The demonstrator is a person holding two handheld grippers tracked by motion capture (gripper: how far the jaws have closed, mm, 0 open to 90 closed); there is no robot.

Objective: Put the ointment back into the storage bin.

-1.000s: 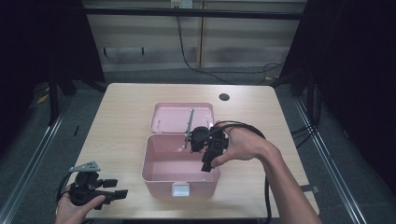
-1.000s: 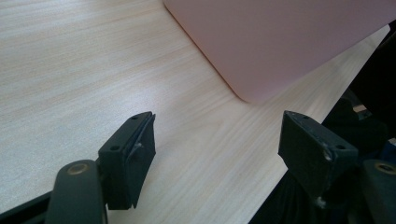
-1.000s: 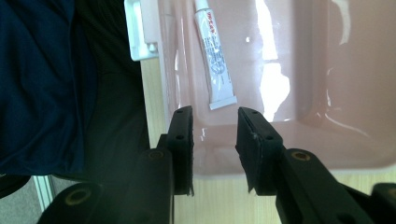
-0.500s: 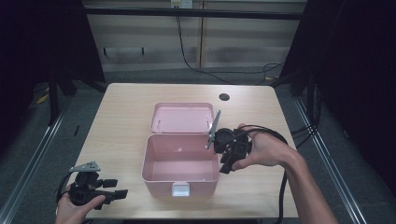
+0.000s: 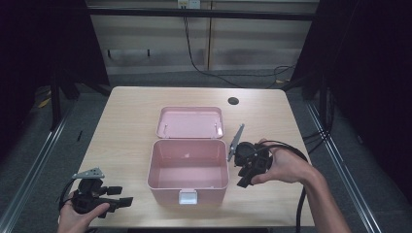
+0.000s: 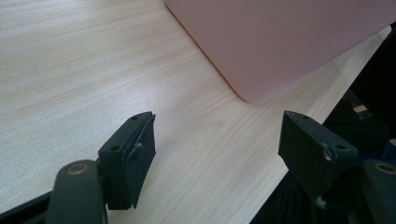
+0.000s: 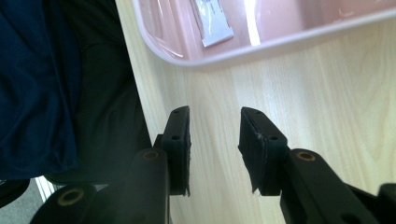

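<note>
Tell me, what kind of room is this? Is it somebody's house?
Probably not a house; it looks like a lab for recording tasks. A bare wooden table stands between dark curtains, cables run along the floor behind it, and a person holds a left gripper and right gripper beside a pink box.

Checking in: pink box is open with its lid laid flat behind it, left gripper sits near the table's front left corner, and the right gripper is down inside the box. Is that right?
Not quite. The right gripper is outside the box, beside its right wall over the table, as the high view shows. The rest holds: the lid lies flat behind the open box, and the left gripper is near the front left corner.
</note>
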